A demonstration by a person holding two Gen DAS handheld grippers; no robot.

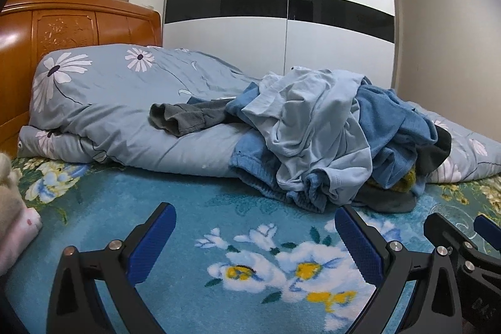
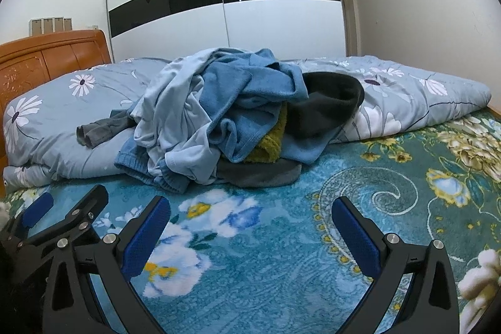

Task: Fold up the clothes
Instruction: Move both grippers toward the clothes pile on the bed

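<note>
Both claws hang spread wide with nothing between their blue pads: the left gripper (image 1: 255, 227) and the right gripper (image 2: 250, 218) sit side by side, tipped slightly down over the bare stretch of the flowered teal bedspread (image 2: 266, 271). Neither touches cloth.

Straight ahead of them, across that open patch, lies the heap of clothes (image 2: 225, 115), slumped against the front of the rolled floral duvet (image 1: 109, 102) and spilling down onto the bedspread. The heap's long side runs left to right, across the line the claws point along. A pale blue garment (image 1: 313, 130) drapes over the top and left, deeper blue fleece (image 2: 250, 89) beside it, a dark grey piece (image 2: 328, 102) on the right, and a grey sleeve (image 1: 181, 118) trails off to the left along the duvet.

From the left claw the heap sits ahead and to the right; from the right claw, ahead and slightly left. I'd judge them about equally near, with the pale garment's hanging hem the closest edge to reach.
</note>
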